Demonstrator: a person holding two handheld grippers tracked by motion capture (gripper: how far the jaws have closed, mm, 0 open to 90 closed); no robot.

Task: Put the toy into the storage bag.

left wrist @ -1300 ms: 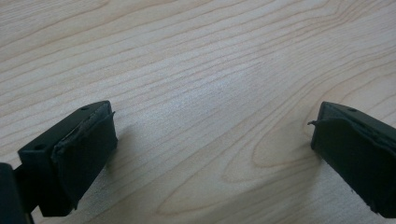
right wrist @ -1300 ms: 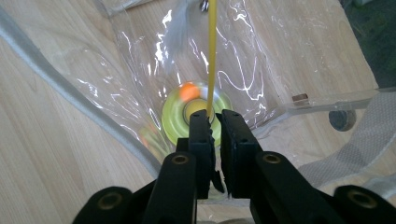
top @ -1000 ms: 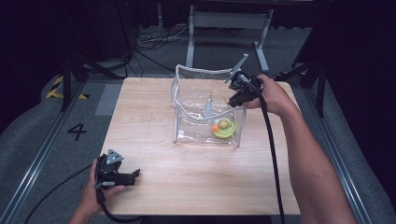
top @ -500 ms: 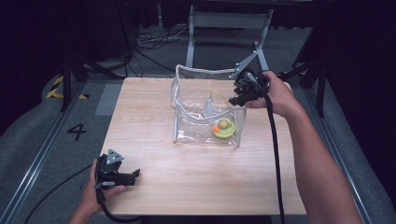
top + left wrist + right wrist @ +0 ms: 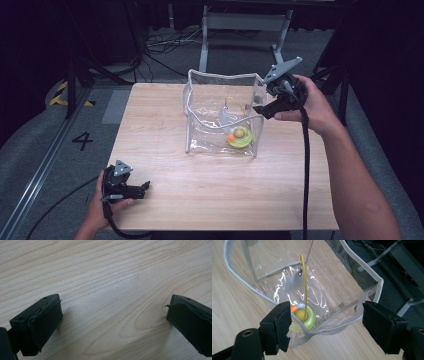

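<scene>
A clear plastic bag (image 5: 222, 117) with a white piped rim is standing open in the upper middle of the high view, on the wooden table (image 5: 165, 125). At its bottom a yellow-green ring toy (image 5: 308, 318) is lying with small yellow and orange balls touching it, and a thin yellow wire (image 5: 304, 287) is rising from it with a small bell and feather at the top. The film looks thin, light and floppy, likely slippery and creasing under any squeeze, so the stiffer piped rim seems the best place to take hold; the wire toy looks delicate.

The right gripper (image 5: 270, 107) is hovering at the bag's right edge, its jaws standing wide apart and holding nothing, the near rim lying between them in the right gripper view. The left gripper (image 5: 137, 189) is resting at the lower left of the high view, well apart from the bag, jaws spread wide over bare wood, empty.
</scene>
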